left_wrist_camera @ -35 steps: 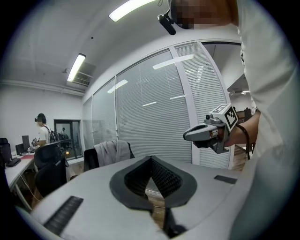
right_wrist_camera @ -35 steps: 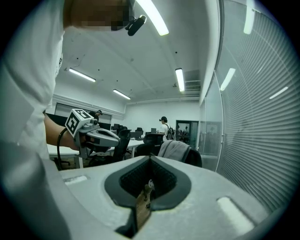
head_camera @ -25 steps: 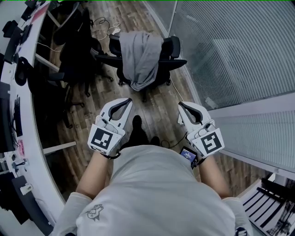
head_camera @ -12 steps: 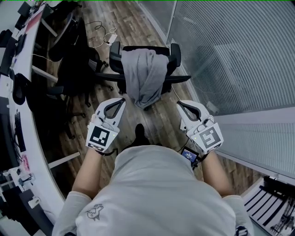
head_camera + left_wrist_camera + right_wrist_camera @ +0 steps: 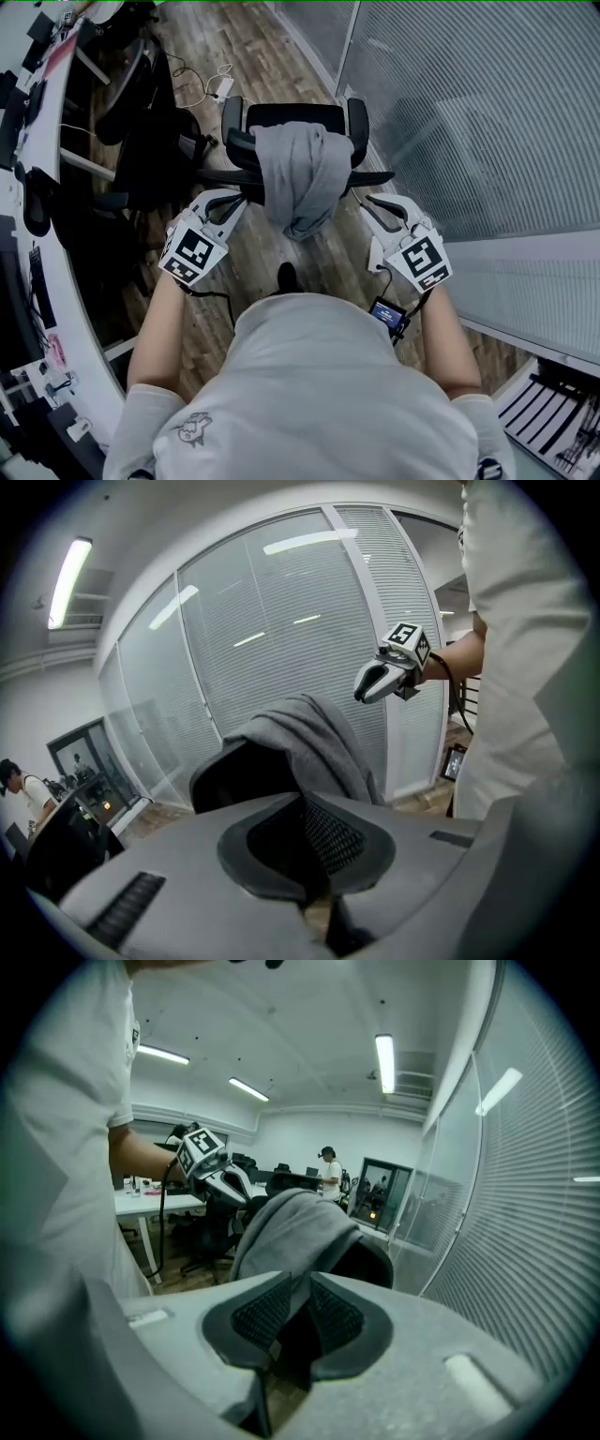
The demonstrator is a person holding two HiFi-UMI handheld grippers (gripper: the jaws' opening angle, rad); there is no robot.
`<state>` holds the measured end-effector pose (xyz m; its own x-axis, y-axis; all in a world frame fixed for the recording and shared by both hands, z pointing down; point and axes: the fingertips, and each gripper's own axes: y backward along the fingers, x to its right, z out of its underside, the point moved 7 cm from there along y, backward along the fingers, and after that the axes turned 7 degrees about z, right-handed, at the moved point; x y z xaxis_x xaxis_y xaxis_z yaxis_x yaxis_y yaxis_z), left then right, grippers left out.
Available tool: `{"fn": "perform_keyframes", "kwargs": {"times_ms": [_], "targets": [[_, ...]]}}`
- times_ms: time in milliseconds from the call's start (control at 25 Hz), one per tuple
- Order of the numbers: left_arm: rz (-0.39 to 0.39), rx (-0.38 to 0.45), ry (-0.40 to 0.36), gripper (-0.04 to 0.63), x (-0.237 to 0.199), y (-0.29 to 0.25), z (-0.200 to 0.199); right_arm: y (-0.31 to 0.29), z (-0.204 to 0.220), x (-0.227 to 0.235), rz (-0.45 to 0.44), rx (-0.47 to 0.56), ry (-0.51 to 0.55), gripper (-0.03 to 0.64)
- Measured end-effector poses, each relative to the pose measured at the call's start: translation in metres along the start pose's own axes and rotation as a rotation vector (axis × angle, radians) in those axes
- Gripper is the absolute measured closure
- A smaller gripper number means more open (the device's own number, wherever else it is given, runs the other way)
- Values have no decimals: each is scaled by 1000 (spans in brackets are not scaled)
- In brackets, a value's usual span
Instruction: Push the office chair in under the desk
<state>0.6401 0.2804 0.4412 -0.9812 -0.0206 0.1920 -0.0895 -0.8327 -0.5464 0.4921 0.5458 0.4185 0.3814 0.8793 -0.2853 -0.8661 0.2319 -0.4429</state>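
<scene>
Black office chair (image 5: 291, 114), grey garment (image 5: 300, 173) draped over its back, stands in the aisle right of the tabletop (image 5: 52, 272), not yet under it. Left tongs (image 5: 232, 200), pressed together, and right tongs (image 5: 375, 202), just opening and empty, flank the backrest, likely ready to push.

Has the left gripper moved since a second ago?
Yes. The left gripper has gone forward along the white desk, from well short of the office chair to beside its armrest.
</scene>
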Motion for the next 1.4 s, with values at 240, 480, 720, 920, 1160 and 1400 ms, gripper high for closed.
{"fn": "perform_keyframes", "kwargs": {"times_ms": [240,480,720,920,1160,1400], "targets": [[109,-182,-50,486,-31,-23,33,-36,13,16,-64,-139,89,500],[158,-377,-173,425,-54,-46,60,-75,33,21,-136,-275,222,439],[214,-513,-285,410,-65,-66,75,-111,55,21,-190,-429,453,428],[243,-637,-316,410,-69,-84,96,-134,79,17,-252,-558,578,425],[213,-696,-393,456,-65,-91,113,-142,95,7,-222,-585,668,500],[198,-708,-393,459,-56,-86,114,-136,96,-1,-209,-580,673,502]]}}
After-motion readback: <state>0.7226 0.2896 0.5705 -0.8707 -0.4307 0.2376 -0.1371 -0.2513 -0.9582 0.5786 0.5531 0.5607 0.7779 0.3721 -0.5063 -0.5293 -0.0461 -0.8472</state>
